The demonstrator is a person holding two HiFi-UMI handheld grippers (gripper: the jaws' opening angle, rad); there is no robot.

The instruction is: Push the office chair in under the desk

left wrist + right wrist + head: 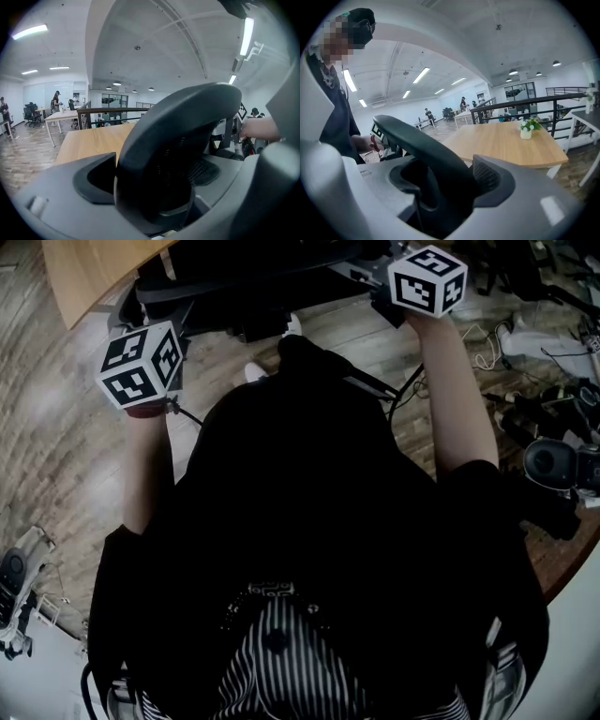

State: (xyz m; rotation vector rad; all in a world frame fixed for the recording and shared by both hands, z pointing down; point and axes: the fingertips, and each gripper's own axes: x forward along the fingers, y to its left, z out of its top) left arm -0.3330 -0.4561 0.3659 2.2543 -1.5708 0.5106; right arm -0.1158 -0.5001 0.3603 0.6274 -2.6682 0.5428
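office chair (246, 285): ahead of me, facing the wooden desk (94, 273); i judge it not yet tucked under.
backrest (187, 140): its top rim runs between both pairs of my fingers.
left gripper (180, 199): clamped on the rim.
right gripper (440, 192): clamped on the rim too, well apart from the left.
push: i'd press both sides evenly and straight, so the chair rolls without swivelling.
room: the desk edge lies just beyond the chair; loose cables (487, 348) lie at my right, plank floor (56, 446) at my left.
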